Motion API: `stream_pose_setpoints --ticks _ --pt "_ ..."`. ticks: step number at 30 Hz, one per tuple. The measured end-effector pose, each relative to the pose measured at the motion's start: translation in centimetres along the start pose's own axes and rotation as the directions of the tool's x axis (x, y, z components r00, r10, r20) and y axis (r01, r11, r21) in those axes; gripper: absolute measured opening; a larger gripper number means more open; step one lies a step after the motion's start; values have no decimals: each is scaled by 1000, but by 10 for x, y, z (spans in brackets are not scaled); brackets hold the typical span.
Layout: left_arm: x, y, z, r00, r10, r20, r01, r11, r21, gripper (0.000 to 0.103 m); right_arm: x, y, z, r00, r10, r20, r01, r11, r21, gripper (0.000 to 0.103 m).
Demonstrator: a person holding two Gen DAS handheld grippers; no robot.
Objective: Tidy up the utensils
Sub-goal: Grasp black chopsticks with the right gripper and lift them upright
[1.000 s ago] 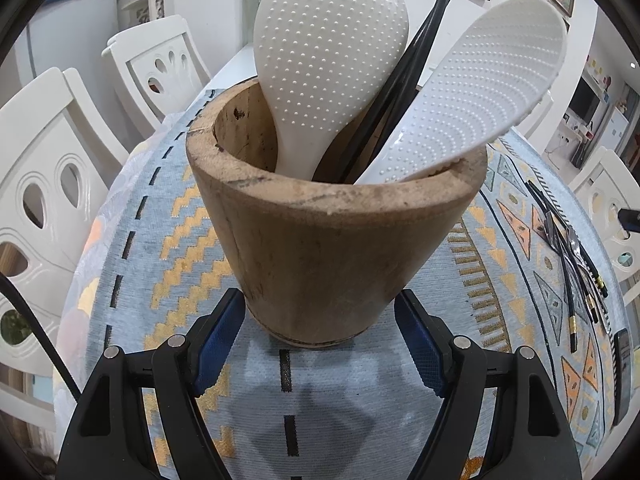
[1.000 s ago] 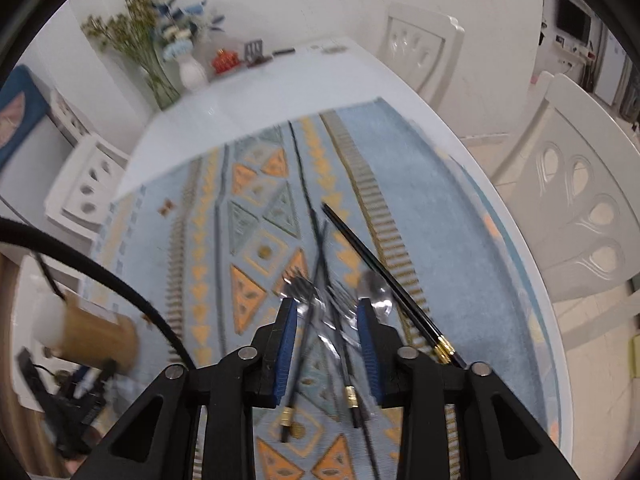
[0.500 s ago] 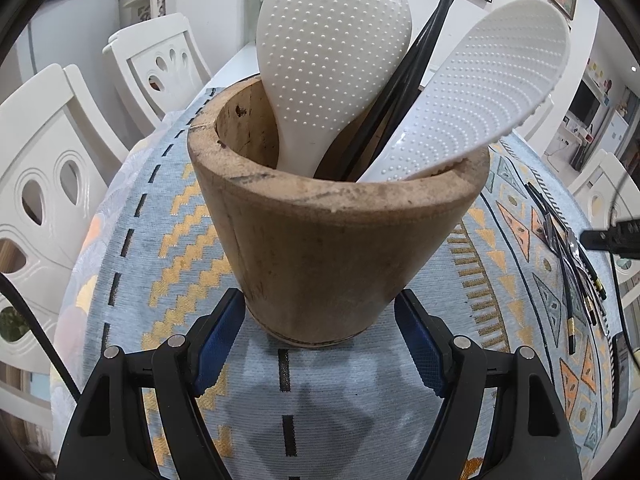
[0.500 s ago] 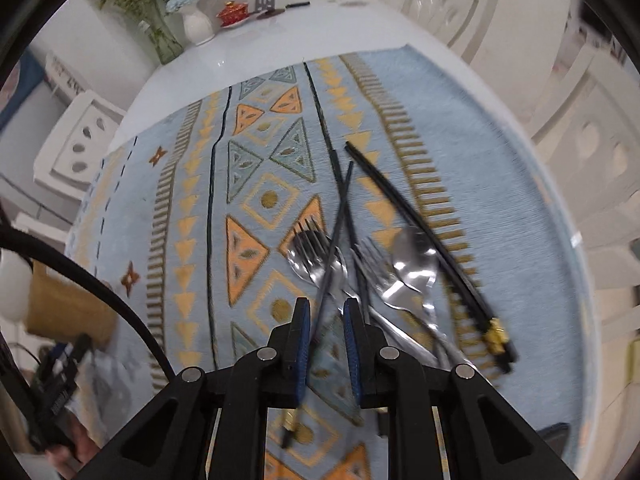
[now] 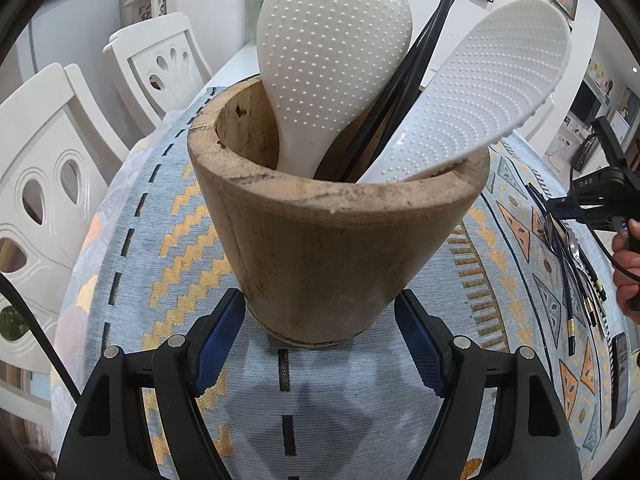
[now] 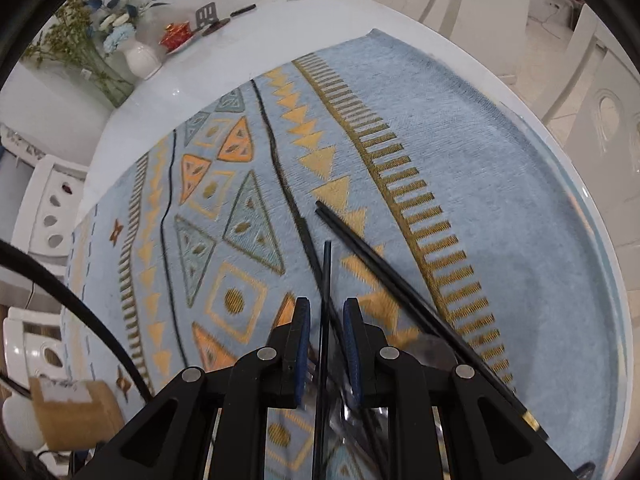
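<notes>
Left gripper (image 5: 318, 300) is clamped low on the wooden cup (image 5: 332, 248), one blue pad against each side of its base, jaws wide because the cup is wide. The cup stands upright on the patterned cloth (image 5: 140, 240), toward the table's left edge. Inside it, two white rice paddles stand handle-down. One paddle (image 5: 332, 32) rises nearly straight. The other (image 5: 480, 92) leans out over the rim to the right. Black chopsticks (image 5: 420, 60) slant up between them, also tipping right. Over toward the table's right edge, the right gripper (image 6: 327, 302) points steeply down at the cloth, with a hand (image 5: 628, 276) behind it at the picture's rim. Its pads stand just a narrow gap apart, and one black chopstick (image 6: 326, 272) runs between them, touching neither pad as far as I can see, so nothing is gripped. That chopstick's long axis lines up with the fingers, its tip pointing toward the table's far edge. Just to its right a pair of chopsticks (image 6: 400, 280) lies flat and diagonal, tips toward the cloth's middle, gold-capped ends toward the near right edge. Shiny cutlery (image 6: 434, 354) sits under the fingers, too hidden to sort out.
</notes>
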State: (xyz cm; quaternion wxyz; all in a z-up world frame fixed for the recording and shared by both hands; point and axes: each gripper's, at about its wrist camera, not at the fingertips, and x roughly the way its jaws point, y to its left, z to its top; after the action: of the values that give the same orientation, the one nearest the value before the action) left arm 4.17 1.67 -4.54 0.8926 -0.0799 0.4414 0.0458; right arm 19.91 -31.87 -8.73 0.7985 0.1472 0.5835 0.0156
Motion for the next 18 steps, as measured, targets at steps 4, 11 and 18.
stream_pose_setpoints --ticks 4,11,18 --pt "0 0 0 1000 0 0 0 1000 1 76 10 0 0 1000 -27 -2 27 1000 -14 13" --pt "0 0 1 1000 0 -1 0 1000 2 77 0 14 -4 993 -75 94 87 988 -130 5" --pt "0 0 0 1000 0 -1 0 1000 2 77 -38 13 -22 991 26 133 -8 991 -132 5"
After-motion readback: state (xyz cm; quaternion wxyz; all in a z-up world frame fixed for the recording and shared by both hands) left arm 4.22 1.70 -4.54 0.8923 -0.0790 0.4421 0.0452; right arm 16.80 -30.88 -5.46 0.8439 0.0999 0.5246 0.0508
